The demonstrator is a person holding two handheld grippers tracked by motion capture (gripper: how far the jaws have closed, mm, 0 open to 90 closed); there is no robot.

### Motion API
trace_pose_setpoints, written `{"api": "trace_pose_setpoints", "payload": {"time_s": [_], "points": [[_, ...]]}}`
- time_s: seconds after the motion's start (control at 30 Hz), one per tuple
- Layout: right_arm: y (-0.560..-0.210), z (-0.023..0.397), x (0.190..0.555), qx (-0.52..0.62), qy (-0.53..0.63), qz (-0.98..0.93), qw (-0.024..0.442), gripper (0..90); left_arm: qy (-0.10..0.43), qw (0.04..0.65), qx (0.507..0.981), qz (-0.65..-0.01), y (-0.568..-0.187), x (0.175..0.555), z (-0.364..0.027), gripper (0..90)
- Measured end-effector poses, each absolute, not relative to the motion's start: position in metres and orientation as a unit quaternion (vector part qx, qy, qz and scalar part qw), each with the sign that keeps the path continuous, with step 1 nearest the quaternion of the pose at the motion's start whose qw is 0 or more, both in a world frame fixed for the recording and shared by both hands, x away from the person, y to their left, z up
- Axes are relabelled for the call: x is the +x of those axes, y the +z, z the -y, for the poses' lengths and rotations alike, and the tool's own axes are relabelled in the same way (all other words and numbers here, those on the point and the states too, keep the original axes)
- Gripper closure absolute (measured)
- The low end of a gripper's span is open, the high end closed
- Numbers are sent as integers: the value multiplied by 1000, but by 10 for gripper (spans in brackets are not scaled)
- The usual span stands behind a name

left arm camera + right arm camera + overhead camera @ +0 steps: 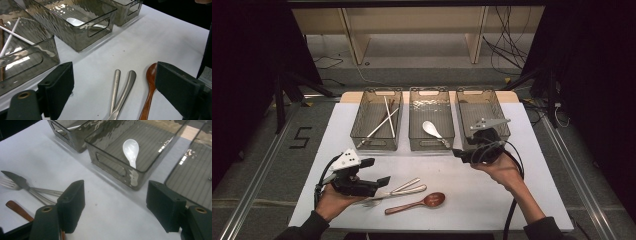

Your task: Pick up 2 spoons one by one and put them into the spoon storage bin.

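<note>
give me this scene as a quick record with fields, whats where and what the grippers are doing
surface: white table
bins: three clear grey bins in a row at the far side
left bin: chopsticks
middle bin: white spoon
right bin: nothing seen in the part that shows
loose on table: metal fork and knife, crossed; wooden spoon beside them
left gripper: open, over the fork and knife, holding nothing
right gripper: open, near the front of the middle and right bins, holding nothing
</note>
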State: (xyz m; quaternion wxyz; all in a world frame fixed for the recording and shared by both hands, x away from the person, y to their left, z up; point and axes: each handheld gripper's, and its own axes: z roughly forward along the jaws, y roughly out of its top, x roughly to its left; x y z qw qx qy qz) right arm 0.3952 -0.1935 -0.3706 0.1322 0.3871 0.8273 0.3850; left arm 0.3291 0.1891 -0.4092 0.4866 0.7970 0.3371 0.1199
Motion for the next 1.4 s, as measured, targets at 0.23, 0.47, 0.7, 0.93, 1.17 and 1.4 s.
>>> {"api": "trace_pose_setpoints", "payload": {"time_s": [0.23,0.47,0.7,0.93,1.17,1.4], "points": [[-379,211,378,399,393,-819,129,318,105,469,816,-322,-412,328,-178,156],[-386,220,364,405,401,-812,128,316,88,449,834,-308,-415,328,-166,156],[-391,222,350,403,411,-807,131,316,84,443,839,-304,-417,329,-161,156],[-393,222,343,400,411,-809,127,315,75,430,850,-295,-417,330,-155,156],[-393,224,339,402,418,-805,123,307,59,414,862,-285,-419,332,-143,156],[-394,226,335,404,426,-801,116,307,46,387,882,-266,-424,332,-129,162]]}}
